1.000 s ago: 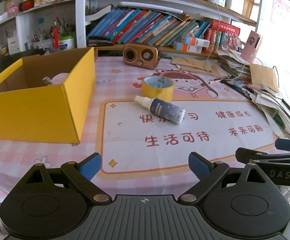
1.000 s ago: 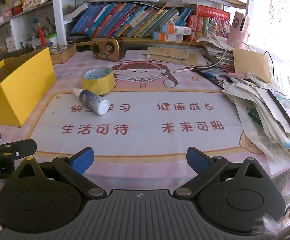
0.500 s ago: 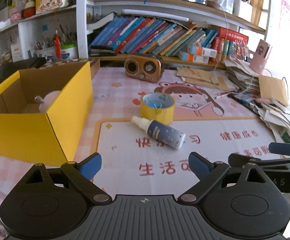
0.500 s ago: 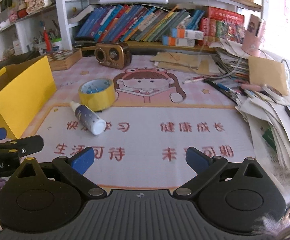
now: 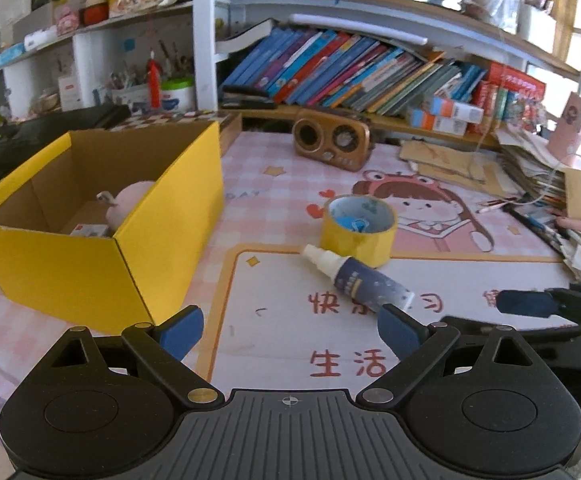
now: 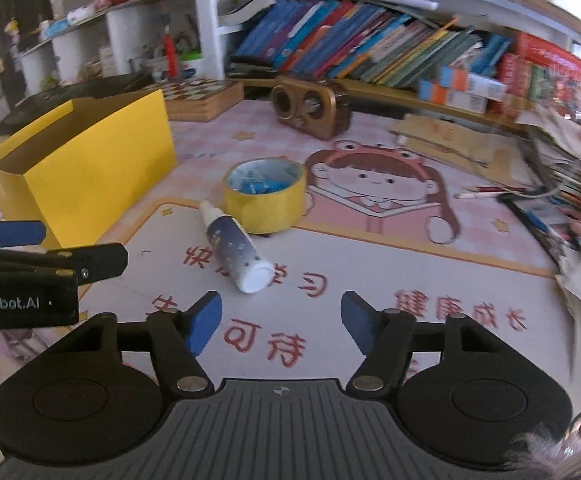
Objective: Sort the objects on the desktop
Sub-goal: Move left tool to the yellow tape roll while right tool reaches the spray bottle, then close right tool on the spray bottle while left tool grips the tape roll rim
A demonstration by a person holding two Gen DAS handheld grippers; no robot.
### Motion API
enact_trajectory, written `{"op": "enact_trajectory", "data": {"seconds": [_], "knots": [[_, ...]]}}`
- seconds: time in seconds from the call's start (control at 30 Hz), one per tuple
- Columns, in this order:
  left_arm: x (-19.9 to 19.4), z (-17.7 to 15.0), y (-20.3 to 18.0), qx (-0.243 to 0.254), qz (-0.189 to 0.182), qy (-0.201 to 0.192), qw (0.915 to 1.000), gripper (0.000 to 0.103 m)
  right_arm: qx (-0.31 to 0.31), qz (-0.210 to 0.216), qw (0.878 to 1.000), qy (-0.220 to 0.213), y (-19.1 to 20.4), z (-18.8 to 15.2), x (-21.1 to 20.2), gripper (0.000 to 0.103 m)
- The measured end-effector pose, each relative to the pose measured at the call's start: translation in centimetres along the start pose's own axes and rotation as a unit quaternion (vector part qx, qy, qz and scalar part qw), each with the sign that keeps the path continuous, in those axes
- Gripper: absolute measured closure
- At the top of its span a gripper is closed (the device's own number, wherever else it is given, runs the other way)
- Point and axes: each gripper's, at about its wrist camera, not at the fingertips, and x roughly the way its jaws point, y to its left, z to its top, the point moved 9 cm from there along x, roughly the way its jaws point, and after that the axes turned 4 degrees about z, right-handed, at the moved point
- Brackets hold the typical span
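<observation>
Left tool (image 5: 290, 330) hangs over the near part of the table (image 5: 274, 184) w/ jaws wide apart, nothing btwn them; right tool (image 6: 280, 316) has jaws closing, still apart, nothing btwn them either, only printed mat (image 6: 370, 248) below. Spray bottle (image 6: 236, 248) lies on its side on the mat, white base toward the right tool, just ahead of its pads, cap end pointing at the tape roll (image 6: 264, 194); bottle and roll look touching or nearly so, can't tell which. Yellow box (image 5: 102, 216) sits open on the left w/ a pink item (image 5: 128, 204) inside; brown speaker (image 5: 332, 144) stands further back, near the bookshelf (image 5: 350, 68); papers (image 5: 538, 168) are piled on the right.
</observation>
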Motion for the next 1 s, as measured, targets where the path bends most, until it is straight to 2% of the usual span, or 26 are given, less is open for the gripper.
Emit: {"op": "enact_trajectory", "data": {"seconds": [0.13, 0.33, 0.5, 0.67, 0.73, 0.83, 1.0], "knots": [[0.7, 0.1, 0.3, -0.008, 0.014, 0.009, 0.9998, 0.007, -0.01, 0.031, 0.999, 0.02, 0.1, 0.9, 2.3, 0.045], [1.3, 0.2, 0.5, -0.007, 0.03, 0.017, 0.9994, 0.007, -0.058, 0.069, 0.995, 0.043, 0.5, 2.5, 6.1, 0.048], [1.5, 0.1, 1.0, -0.011, 0.042, 0.024, 0.9988, 0.007, -0.089, 0.097, 0.989, 0.071, 1.1, 3.3, 9.3, 0.05], [1.4, 0.0, 1.6, -0.009, 0.053, 0.026, 0.9982, 0.007, -0.124, 0.11, 0.98, 0.108, 1.9, 2.7, 11.6, 0.058], [1.3, -0.1, 1.8, -0.011, 0.056, 0.027, 0.998, 0.007, -0.143, 0.111, 0.978, 0.104, 2.1, 2.6, 11.7, 0.058], [1.4, -0.1, 1.9, -0.013, 0.057, 0.028, 0.9979, 0.007, -0.149, 0.117, 0.977, 0.102, 2.2, 2.8, 11.7, 0.071], [1.4, 0.2, 1.5, -0.003, 0.048, 0.024, 0.9985, 0.007, -0.155, 0.135, 0.973, 0.104, 2.6, 3.0, 11.0, 0.073]]}}
